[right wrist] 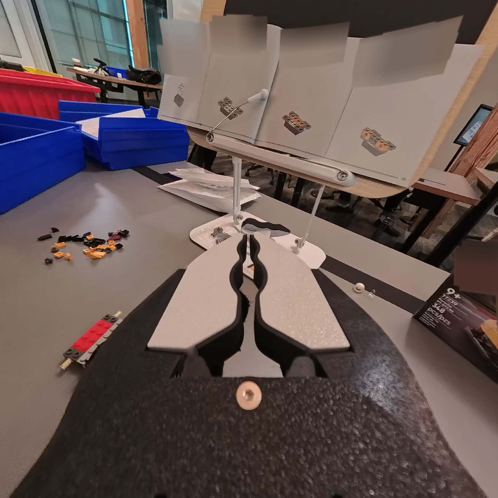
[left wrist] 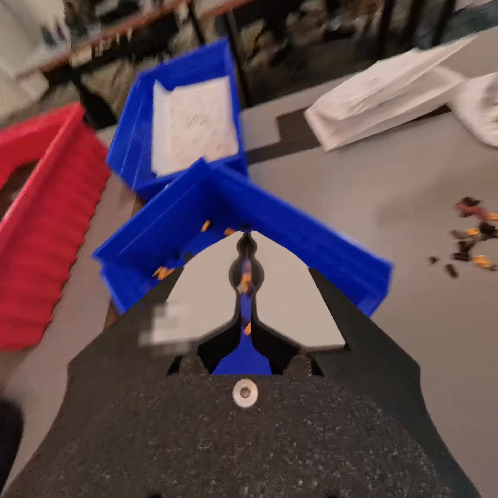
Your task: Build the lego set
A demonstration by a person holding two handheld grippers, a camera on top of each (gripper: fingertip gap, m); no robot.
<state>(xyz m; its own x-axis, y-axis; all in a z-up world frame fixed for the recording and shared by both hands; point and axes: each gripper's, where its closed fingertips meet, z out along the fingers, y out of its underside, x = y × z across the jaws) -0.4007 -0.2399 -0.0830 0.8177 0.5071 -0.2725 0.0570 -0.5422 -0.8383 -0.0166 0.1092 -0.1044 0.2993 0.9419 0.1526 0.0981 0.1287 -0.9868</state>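
Over the tabletop's left edge: your left gripper (left wrist: pixel 245 237) is clenched, fingers pressed together down to the tips.
Left tips: they reach into a blue bin (left wrist: pixel 296 242) at the foot of its far wall. The blur hides whether they pinch anything.
Bin contents: small orange pieces (left wrist: pixel 161 272) lie scattered on the bin floor.
Left-centre of the tabletop: loose bricks (right wrist: pixel 86 244), black, orange and dark red, lie in a scatter, well apart from both grippers.
Near edge, left of your right gripper: the red-and-grey assembly (right wrist: pixel 91 336) lies flat, a long plate with red studs in the middle, dark grey ends and a pale pin at each end.
Right gripper (right wrist: pixel 248 239): almost closed, with only a thin slit between the fingers.
Right tips: a black-and-grey curved piece (right wrist: pixel 265 229) sits right at them, over the white stand base (right wrist: pixel 310 253). You cannot tell whether it is gripped.
Above the base: instruction pages (right wrist: pixel 296 94) rest on the stand.
Right edge: the dark set box (right wrist: pixel 458 323) stands apart.
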